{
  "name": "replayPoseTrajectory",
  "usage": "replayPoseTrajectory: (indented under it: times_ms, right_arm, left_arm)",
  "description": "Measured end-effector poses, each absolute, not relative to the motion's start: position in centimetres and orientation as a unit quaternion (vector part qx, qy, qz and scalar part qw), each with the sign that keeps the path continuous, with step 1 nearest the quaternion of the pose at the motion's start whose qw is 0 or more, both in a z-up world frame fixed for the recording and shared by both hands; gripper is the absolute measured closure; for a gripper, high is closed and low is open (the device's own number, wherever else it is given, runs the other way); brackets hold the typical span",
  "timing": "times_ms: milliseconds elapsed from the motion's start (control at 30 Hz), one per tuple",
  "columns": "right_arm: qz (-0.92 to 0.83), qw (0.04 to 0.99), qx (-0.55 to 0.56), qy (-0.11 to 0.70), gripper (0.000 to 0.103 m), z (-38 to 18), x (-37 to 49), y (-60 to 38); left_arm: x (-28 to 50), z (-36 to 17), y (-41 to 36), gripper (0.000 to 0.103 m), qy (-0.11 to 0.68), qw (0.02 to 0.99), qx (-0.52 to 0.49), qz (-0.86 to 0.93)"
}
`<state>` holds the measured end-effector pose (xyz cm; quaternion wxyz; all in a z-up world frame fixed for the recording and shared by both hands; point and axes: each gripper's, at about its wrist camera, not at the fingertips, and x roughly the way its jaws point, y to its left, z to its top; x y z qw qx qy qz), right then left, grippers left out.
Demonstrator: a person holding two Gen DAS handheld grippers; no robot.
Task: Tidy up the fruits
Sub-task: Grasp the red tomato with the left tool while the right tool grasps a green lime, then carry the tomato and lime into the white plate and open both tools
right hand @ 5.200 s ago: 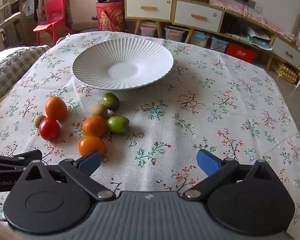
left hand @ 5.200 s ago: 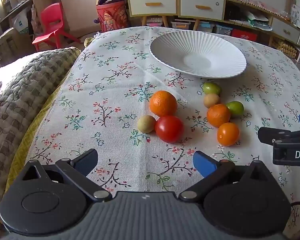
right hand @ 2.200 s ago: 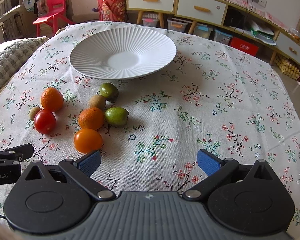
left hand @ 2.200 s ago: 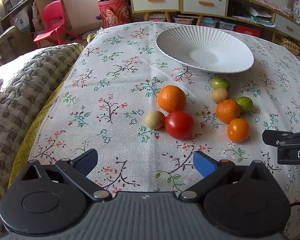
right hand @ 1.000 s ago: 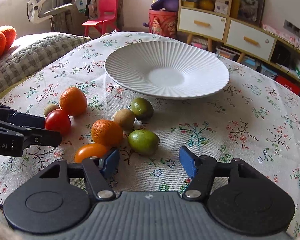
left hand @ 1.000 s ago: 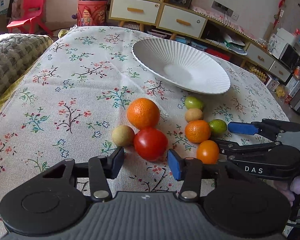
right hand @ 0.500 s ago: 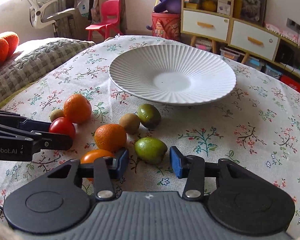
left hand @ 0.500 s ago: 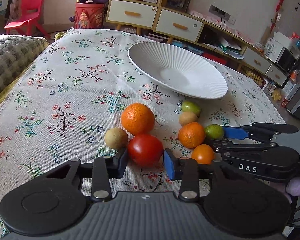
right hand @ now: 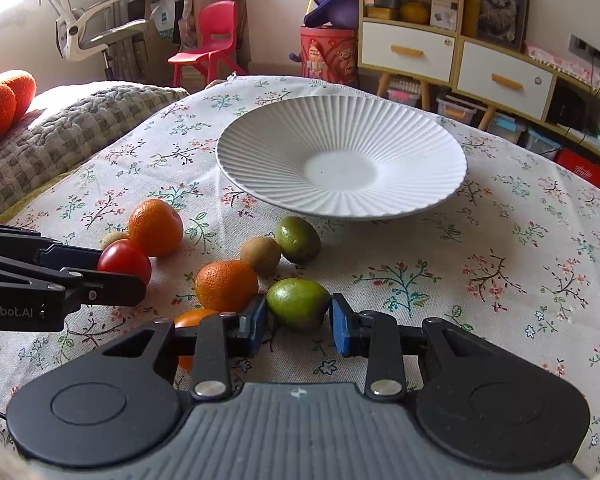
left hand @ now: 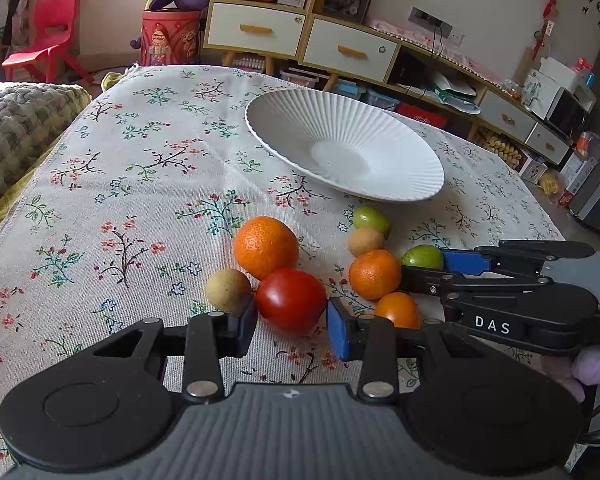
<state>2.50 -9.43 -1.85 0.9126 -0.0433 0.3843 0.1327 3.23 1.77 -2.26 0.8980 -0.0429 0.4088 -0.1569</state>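
Observation:
Several fruits lie on the floral tablecloth in front of a white ribbed plate (left hand: pixel 400 144) (right hand: pixel 420 152), which holds nothing. My left gripper (left hand: pixel 290 330) has its blue pads on both sides of a red tomato (left hand: pixel 290 300), closed onto it on the cloth. My right gripper (right hand: pixel 298 326) has its pads against both sides of a green fruit (right hand: pixel 298 304). Around them lie a large orange (left hand: pixel 266 246), a smaller orange (left hand: pixel 374 274), a small orange fruit (left hand: pixel 396 310), a second green fruit (right hand: pixel 298 240) and two brownish fruits (left hand: pixel 228 290) (right hand: pixel 260 255).
A grey knitted cushion (right hand: pixel 72 128) lies along the table's left edge. Beyond the table stand a drawer cabinet (left hand: pixel 300 40), a red child's chair (right hand: pixel 208 44) and a red bin (right hand: pixel 328 56). Each gripper shows in the other's view, close beside it.
Both grippers have moved forward and down to the fruit and narrowed from wide open; the left now pinches the tomato, the right the green fruit. No fruit has left the cloth.

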Motion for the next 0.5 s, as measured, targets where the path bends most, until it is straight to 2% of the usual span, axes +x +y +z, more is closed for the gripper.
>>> replayPoseTrajectory:
  times_ms: [500]
  right_arm:
    - [0.123, 0.928, -0.025, 0.352, 0.072, 0.2, 3.1, -10.0]
  left_arm:
    - [4.7, 0.1, 1.8, 0.08, 0.38, 0.91, -0.052, -0.156]
